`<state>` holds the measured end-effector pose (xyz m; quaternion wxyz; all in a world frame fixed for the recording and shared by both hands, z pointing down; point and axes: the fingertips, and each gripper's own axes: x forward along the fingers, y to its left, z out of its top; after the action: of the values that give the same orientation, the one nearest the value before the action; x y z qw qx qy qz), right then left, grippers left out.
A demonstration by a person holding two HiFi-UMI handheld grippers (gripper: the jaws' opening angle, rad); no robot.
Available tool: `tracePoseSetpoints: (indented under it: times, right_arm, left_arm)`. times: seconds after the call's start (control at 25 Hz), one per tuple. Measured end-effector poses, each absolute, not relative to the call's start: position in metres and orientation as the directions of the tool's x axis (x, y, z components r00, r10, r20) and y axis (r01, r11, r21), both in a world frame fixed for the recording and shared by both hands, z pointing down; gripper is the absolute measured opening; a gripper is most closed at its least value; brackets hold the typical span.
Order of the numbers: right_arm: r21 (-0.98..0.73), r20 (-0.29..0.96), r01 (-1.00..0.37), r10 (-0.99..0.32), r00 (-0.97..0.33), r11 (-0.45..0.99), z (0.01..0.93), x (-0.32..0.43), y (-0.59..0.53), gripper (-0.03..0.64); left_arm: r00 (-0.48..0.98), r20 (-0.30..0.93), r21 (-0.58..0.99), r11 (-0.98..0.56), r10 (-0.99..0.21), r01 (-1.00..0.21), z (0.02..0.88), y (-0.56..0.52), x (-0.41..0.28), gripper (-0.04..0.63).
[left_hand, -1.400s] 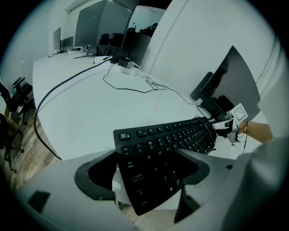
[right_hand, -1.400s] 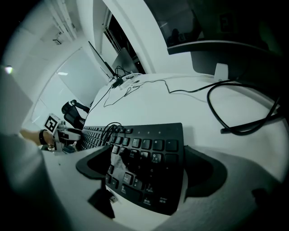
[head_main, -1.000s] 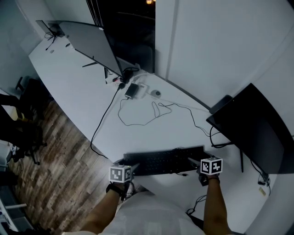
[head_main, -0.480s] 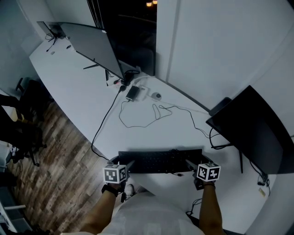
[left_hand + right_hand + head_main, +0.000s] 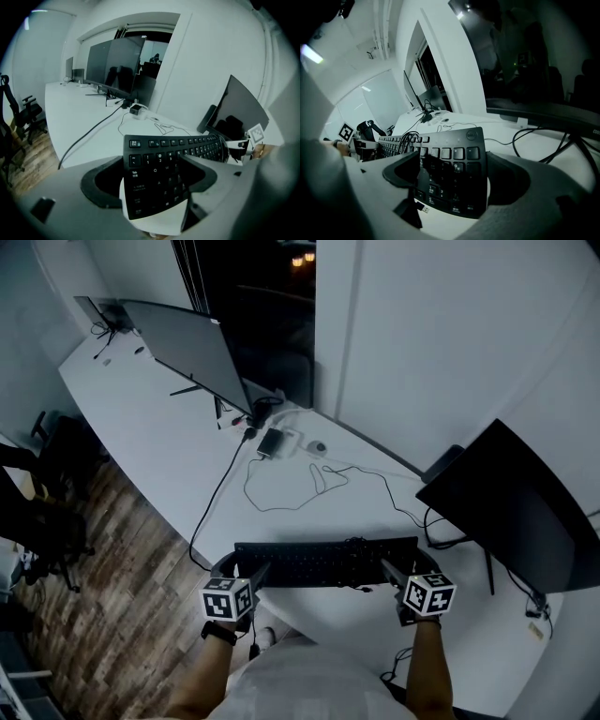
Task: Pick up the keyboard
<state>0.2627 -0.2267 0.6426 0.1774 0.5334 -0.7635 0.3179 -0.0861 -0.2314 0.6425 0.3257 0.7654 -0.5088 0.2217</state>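
Both grippers hold the black keyboard (image 5: 323,562) level above the white desk's (image 5: 159,427) near edge. My left gripper (image 5: 253,574) is shut on its left end; in the left gripper view the Tab-side keys (image 5: 140,180) lie between the jaws of that gripper (image 5: 152,177). My right gripper (image 5: 392,571) grips the right end, its jaws still closing slightly on it. The numpad end (image 5: 454,157) fills the gap of the right gripper (image 5: 450,187). The keyboard's coiled cable (image 5: 401,140) and USB plug (image 5: 424,209) hang underneath.
A large monitor (image 5: 192,343) stands at the desk's far left and a second dark monitor (image 5: 511,507) at the right. A looped thin cable (image 5: 281,488) and a small adapter (image 5: 270,442) lie mid-desk. Office chairs (image 5: 47,521) stand on the wood floor at left.
Both grippers have risen with the keyboard between them, and it now sits higher in the head view. The grip on both ends is unchanged.
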Motion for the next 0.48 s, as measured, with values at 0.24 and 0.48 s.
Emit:
tracePoseSetpoints:
  times: [0.24,0.48]
  right_arm:
    - [-0.260,0.518,-0.933,-0.780,-0.351,0.248,0.591,0.258,-0.242,0.430]
    - [-0.225,0.419,-0.939,-0.845,-0.333,0.259,0.537,0.254,-0.251,0.428]
  left_arm:
    - [0.388,0.583,0.248,-0.299,-0.714,-0.922,0.593,-0.255,-0.092,0.364]
    - [0.396,0.490,0.216,-0.332,-0.776,-0.918,0.540,-0.270,-0.096,0.365]
